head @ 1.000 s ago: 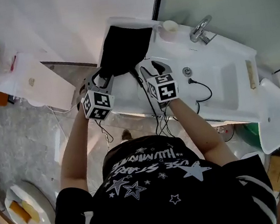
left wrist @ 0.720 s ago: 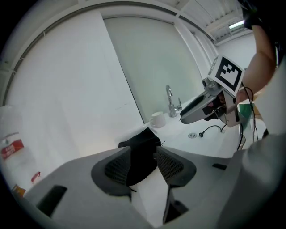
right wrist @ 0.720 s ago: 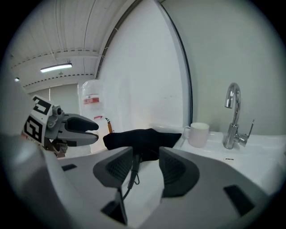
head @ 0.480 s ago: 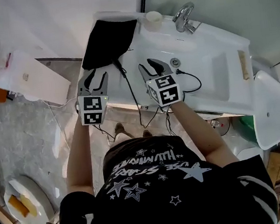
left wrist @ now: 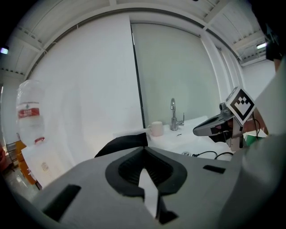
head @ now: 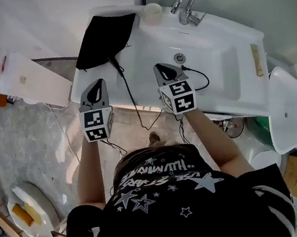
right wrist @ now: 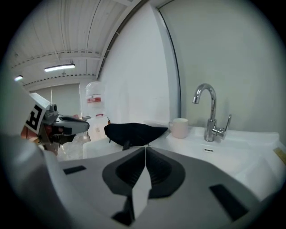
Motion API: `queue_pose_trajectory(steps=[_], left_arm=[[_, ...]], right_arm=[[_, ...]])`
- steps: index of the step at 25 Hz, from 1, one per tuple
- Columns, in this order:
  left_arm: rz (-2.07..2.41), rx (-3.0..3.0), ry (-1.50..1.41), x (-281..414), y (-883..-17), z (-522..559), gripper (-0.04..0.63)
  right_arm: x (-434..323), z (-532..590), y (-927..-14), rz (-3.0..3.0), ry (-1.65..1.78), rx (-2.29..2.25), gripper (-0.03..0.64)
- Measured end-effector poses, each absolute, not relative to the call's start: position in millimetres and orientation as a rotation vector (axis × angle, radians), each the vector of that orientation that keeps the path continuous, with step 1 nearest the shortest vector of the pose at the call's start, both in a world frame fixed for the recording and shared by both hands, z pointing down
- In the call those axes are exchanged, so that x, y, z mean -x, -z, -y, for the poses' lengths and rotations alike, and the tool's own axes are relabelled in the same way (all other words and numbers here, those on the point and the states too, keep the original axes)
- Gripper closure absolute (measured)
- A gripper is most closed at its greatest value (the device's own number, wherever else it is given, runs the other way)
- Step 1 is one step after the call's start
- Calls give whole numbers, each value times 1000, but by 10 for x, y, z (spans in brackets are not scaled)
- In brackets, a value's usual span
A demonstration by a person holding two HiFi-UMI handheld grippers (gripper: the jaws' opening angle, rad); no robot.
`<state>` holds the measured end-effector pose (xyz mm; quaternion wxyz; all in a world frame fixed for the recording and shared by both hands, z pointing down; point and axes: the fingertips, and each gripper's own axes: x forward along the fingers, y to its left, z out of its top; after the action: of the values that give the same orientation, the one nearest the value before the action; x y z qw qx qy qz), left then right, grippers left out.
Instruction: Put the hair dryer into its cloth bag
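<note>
Counter layout, seen from above:

- Back left corner was taken by the black bag (head: 103, 39), which overhung the left edge of the counter (head: 237, 48).
- Cup (head: 151, 13) stood just right of the bag and the faucet (head: 185, 7) near that, both against the wall, so the back rim was crowded.
- A black cord (head: 128, 93) ran from the bag across the front edge and dropped toward the floor.
- A loop of cord (head: 200, 79) lay in the basin beside the drain (head: 180, 57).
- Rest of the basin and the flat right of it lay bare up to a tan strip (head: 256, 60) at the far end.
- Air above the front edge was open.
</note>
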<state>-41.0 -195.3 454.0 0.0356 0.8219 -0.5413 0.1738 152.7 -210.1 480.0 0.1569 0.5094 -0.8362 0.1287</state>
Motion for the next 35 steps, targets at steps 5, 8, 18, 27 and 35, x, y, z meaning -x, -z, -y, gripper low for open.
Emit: queue_pose_trajectory(steps=[5, 8, 18, 27, 35], left_arm=[[1651, -2474, -504, 382, -4664, 1904, 584], [1624, -2460, -509, 371, -4736, 1799, 584], [1533, -2459, -515, 457, -4861, 1249, 584], [1461, -2489, -498, 539, -4875, 717, 584], [1397, -2501, -448, 618, -4857, 194, 584]], right_arm=[[-1599, 2068, -4872, 2385, -391, -1470, 611], [-1577, 2016, -4911, 2376, -401, -1454, 611], [-1455, 1499, -4968, 2319, -380, -1445, 611], [-1474, 894, -4914, 2268, -391, -1524, 611], [-1423, 366, -4808, 2244, -350, -1584, 611]])
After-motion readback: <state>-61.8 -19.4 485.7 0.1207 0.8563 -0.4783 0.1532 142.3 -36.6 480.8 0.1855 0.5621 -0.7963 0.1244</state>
